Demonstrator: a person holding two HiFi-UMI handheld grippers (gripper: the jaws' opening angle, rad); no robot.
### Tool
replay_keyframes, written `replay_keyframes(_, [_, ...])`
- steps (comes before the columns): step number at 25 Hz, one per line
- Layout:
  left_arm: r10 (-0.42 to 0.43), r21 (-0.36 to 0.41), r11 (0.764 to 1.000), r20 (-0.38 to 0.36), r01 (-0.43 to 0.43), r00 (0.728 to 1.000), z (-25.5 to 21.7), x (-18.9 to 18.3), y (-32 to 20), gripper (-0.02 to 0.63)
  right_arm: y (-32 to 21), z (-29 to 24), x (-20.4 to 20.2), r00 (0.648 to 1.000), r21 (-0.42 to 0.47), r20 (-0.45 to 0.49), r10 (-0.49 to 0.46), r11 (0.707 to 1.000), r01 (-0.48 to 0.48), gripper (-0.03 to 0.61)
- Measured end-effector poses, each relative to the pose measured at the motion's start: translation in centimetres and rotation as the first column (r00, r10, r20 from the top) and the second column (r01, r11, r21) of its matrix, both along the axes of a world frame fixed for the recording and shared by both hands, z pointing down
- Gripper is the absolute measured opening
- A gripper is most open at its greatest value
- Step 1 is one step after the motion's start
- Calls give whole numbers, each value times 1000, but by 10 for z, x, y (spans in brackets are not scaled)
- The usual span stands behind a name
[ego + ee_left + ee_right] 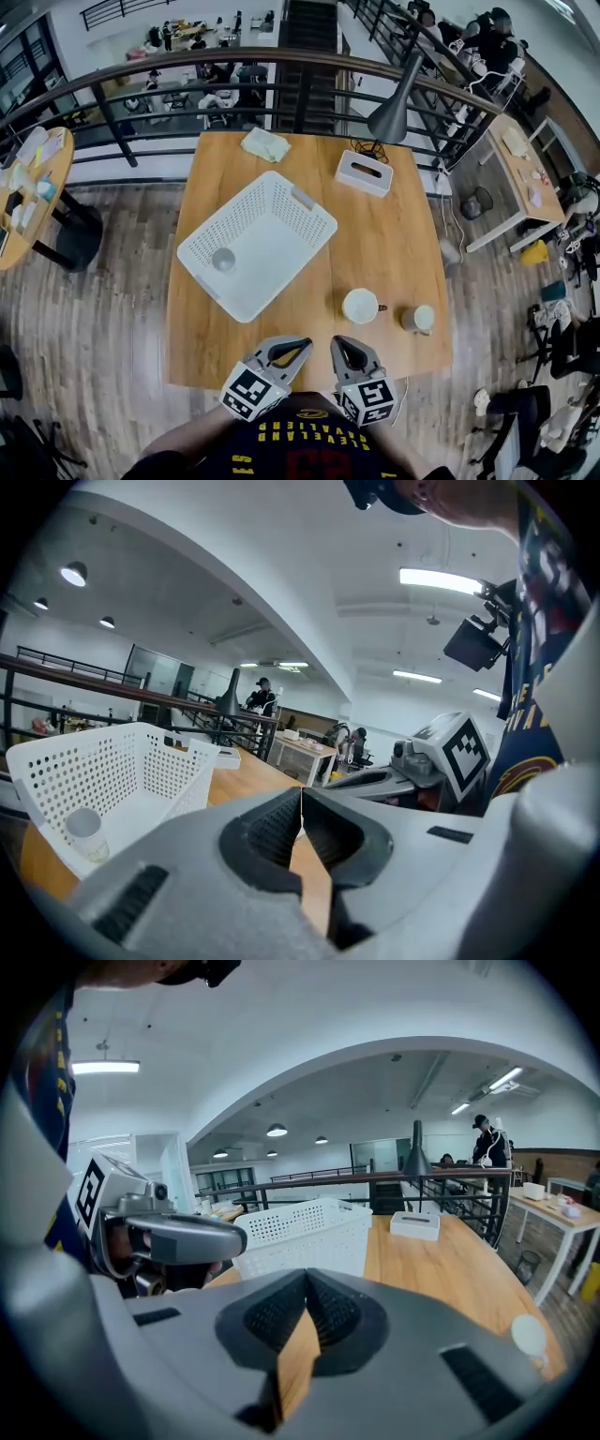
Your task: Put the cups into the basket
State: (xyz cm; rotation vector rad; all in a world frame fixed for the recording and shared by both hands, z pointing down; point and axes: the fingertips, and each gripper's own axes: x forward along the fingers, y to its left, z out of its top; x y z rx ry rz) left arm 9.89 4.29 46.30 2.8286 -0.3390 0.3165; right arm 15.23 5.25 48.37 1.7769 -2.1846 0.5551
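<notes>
Cups are split between basket and bare wood. One small cup (223, 260) already stands upright inside the white basket (272, 234), toward its 8 o'clock side, and it is the only thing in there. Two more wait on the table (384, 234), well apart from the basket: a white mug (360, 306) with its handle toward 3 o'clock, and near it, further toward 3 o'clock, a pale cup (418, 319). The mug looks empty from above; the pale cup is too small to tell.

The left gripper (302, 344) and the right gripper (343, 343) hang side by side at the table's 6 o'clock edge, close in front of the person. Each has its jaws pressed together with nothing between them. That reads as a resting pose, not a reach.

The mug lies at about 1 o'clock from the right gripper's tip, so that one is likely to go next; its jaws would have to spread first. The basket sits at about 11 o'clock from the left gripper, open top up, with room to spare. A tissue box (364, 172), a cloth (265, 144) and a lamp (392, 111) at the 12 o'clock end play no part.
</notes>
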Motion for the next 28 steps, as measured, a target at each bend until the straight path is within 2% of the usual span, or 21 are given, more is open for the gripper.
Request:
replay_keyframes(5, [79,-28,997,4,-79,997,9,-1,15,11,12,7,-7,999,-44,-8,44,998,-44,14])
replay_keyframes(11, [144,-63,987,-55,-147,988,7,-11,23,12,27,13,-21,994,-74,-15,112,991,-113,14])
replay_keyframes(18, [226,-79,970,-68,-231,972,15,-11,38,12,45,20,-21,984,-95,-23,174,980,-176,14])
replay_keyframes(23, [247,-100,962,-64,-253,967,17,-14,40,14,48,22,-15,976,-117,-64,211,969,-217,14])
replay_keyframes(28, [268,-105,957,-29,-270,963,22,-10,40,31,49,27,5,965,-134,-87,249,957,-259,15])
